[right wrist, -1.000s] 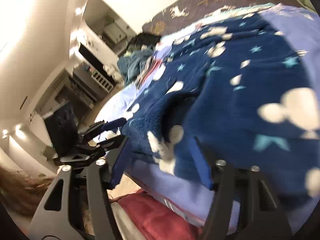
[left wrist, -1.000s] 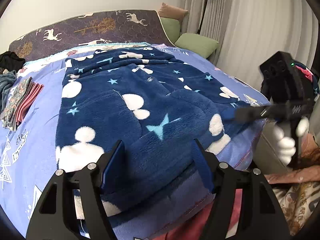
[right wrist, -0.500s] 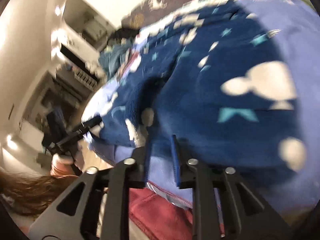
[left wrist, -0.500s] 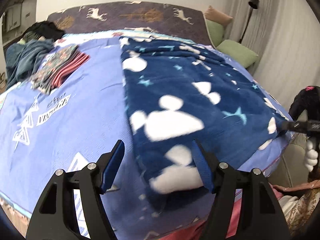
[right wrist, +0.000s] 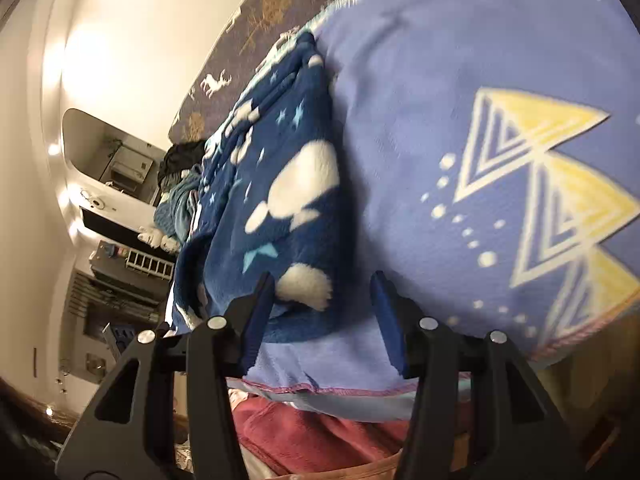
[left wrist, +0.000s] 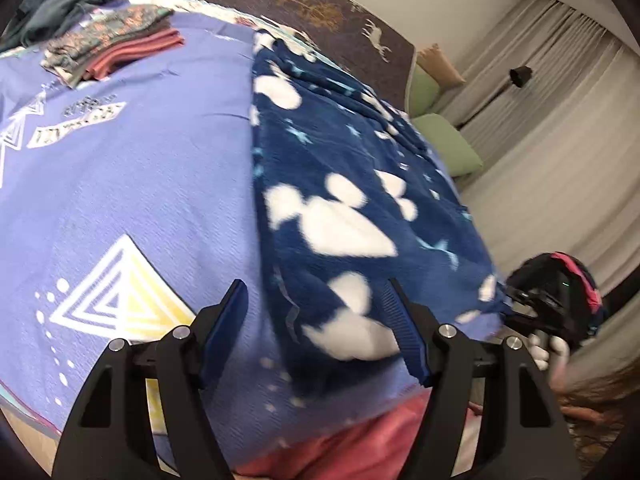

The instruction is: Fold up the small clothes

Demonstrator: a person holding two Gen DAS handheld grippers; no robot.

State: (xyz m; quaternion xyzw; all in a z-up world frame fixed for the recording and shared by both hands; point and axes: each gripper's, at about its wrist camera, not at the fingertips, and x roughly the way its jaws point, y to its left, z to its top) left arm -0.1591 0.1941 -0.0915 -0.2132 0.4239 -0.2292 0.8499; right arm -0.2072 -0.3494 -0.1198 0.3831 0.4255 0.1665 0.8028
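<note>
Two claws over navy fleece garment [left wrist: 352, 208] hem, left claw [left wrist: 316, 328] apart, right claw [right wrist: 322, 312] opening, unclamped

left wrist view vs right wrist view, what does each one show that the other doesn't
Only the left wrist view shows the folded clothes stack, green cushions, curtains, and the right gripper at the blanket's corner. Only the right wrist view shows the white shelf unit and lit wall. Both show the navy blanket on the purple bedsheet and the deer-print headboard.

A bed [left wrist: 132, 168] in a lilac printed sheet carries a navy fleece garment [left wrist: 344, 184] and, seemingly, folded clothes [left wrist: 116, 44]
</note>
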